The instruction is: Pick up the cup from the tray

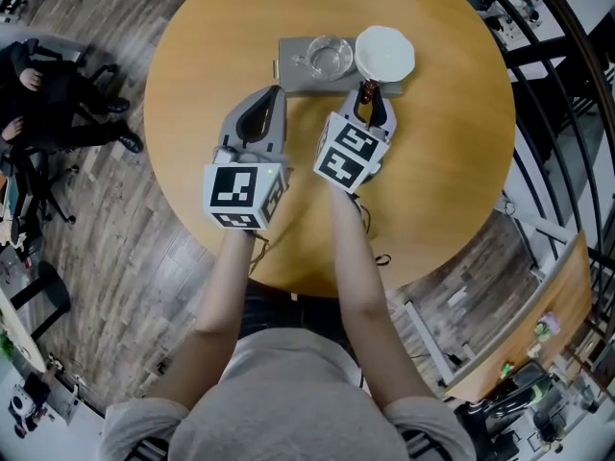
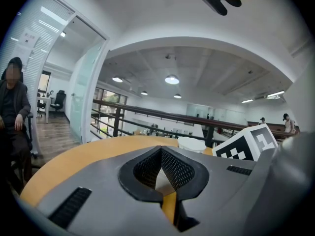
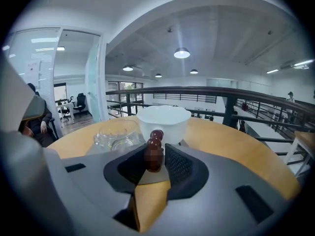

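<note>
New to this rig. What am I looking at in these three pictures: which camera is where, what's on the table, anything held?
There is no robot arm here: a person holds a two-jaw gripper in each hand. The head view looks down from the person's head, and the other two views look along each gripper's jaws. On the round wooden table sits a grey tray with a glass cup and a white bowl. The left gripper is shut and empty. The right gripper is shut on a small dark red object that I can't identify.

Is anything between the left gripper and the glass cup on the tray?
Nothing visible: only bare table and tray lie between the left gripper and the cup. The bowl sits beside it, off that line.
</note>
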Tool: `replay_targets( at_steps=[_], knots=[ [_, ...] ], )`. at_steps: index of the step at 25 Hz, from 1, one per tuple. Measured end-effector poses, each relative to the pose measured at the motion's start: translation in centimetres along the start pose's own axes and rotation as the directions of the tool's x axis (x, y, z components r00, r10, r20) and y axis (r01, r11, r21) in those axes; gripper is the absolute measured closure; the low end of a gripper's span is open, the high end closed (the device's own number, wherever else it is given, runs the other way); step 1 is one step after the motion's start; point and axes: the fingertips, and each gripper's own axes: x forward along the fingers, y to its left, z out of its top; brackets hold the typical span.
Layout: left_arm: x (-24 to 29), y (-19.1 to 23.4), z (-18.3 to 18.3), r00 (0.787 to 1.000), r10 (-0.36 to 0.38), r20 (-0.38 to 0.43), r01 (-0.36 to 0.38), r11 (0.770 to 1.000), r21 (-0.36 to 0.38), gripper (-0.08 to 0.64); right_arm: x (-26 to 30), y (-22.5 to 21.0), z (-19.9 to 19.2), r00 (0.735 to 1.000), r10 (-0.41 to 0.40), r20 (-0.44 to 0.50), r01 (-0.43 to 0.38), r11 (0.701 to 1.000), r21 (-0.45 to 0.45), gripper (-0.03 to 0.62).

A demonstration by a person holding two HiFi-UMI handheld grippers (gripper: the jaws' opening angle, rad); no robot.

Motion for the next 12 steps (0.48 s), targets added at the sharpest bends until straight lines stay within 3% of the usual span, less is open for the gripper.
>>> replay_targets(
  at_steps=[8,12],
  knots=[
    [0.1,0.0,-0.8,1.000,-0.008,-0.013,0.008,1.000,-0.012,0.554,0.6,-0.3,0.8,0.997,-0.073,0.024,0.073,0.997,0.009,0.542],
    [0.4,-0.3,-0.8,1.000,-0.016,-0.013,0.015,1.000,-0.016,0.554,0.3,-0.8,1.2,0.996,-0.056,0.068,0.055,0.998,0.017,0.557]
  ],
)
